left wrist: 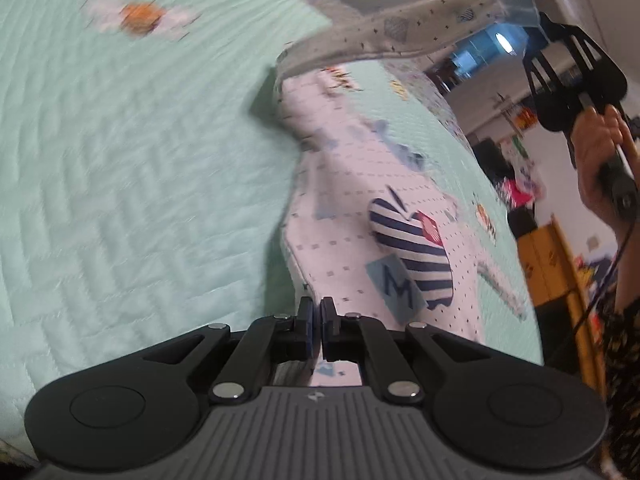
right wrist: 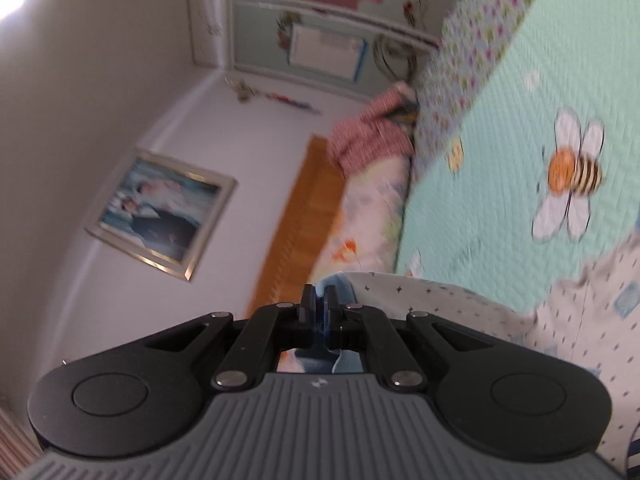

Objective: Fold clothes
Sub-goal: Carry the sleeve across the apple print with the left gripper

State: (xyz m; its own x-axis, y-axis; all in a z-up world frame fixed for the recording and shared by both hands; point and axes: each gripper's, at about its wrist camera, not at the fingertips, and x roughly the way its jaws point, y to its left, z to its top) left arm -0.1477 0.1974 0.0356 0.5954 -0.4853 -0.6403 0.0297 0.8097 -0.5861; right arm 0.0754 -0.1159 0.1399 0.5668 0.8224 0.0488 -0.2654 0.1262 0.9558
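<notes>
left wrist view: left tool [left wrist: 316,312] clenched on the near edge of the white patterned garment [left wrist: 360,216], which lies across the mint quilt [left wrist: 120,184] on the bed. right tool [left wrist: 532,28] grips its blue cuff [left wrist: 516,6], sleeve [left wrist: 400,28] lifted off the bed. right wrist view: right tool [right wrist: 319,300] pinching blue cuff [right wrist: 334,280], w/ bee print [right wrist: 572,172] on quilt beyond.

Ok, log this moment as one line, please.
left gripper: shut on baby garment | right gripper: shut on sleeve cuff | surface: quilted bedspread
</notes>
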